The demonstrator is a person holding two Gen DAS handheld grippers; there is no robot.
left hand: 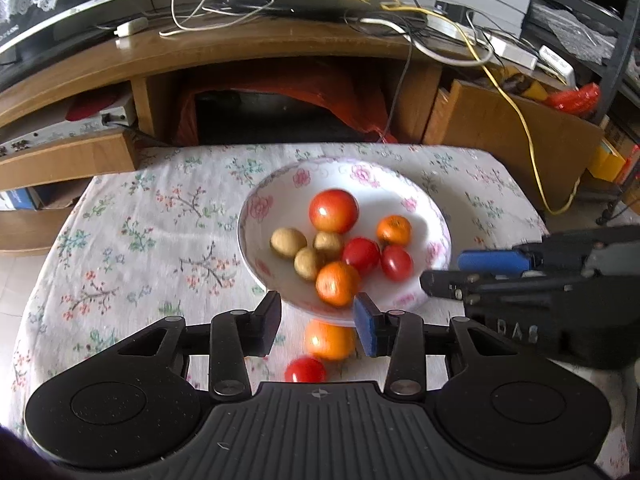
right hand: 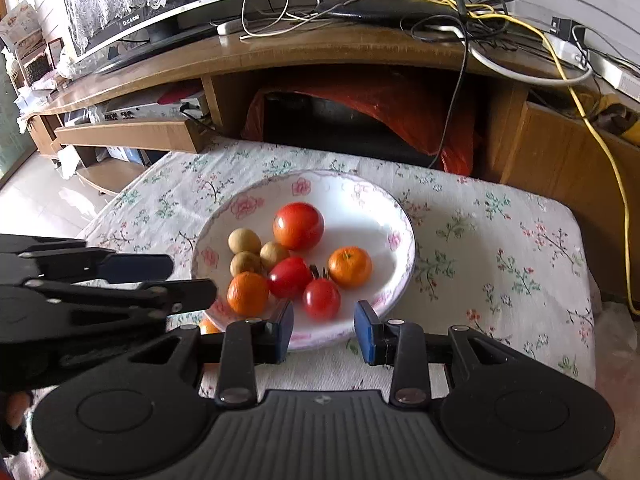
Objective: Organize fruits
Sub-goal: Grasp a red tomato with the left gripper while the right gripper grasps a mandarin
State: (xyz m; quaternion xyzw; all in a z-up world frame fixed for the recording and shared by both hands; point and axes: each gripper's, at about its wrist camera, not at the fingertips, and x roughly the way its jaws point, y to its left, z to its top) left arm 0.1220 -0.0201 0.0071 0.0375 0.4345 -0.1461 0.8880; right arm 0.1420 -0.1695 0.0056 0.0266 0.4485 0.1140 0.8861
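A floral white bowl (left hand: pixel 280 196) (right hand: pixel 380 208) sits mid-table. In it lie a large tomato (left hand: pixel 333 210), two small tomatoes (left hand: pixel 360 255), two mandarins (left hand: pixel 394 230) and three small tan fruits (left hand: pixel 288 242). On the cloth before the bowl rest a loose mandarin (left hand: pixel 330 340) and a small tomato (left hand: pixel 306 370). My left gripper (left hand: pixel 318 322) hovers open over the bowl's near rim, the loose mandarin below its gap and not pressed by the pads. My right gripper (right hand: pixel 325 328) is open at the bowl's near rim, nothing between its pads. Each gripper shows in the other's view: (right hand: pixel 192 278), (left hand: pixel 442 270).
A floral cloth (left hand: pixel 152 216) covers the small table, whose edges fall off left, right and far. A wooden TV stand (right hand: pixel 360 52) with tangled cables (right hand: pixel 580 92) rises just behind. A red plastic bag (right hand: pixel 400 104) fills its lower opening.
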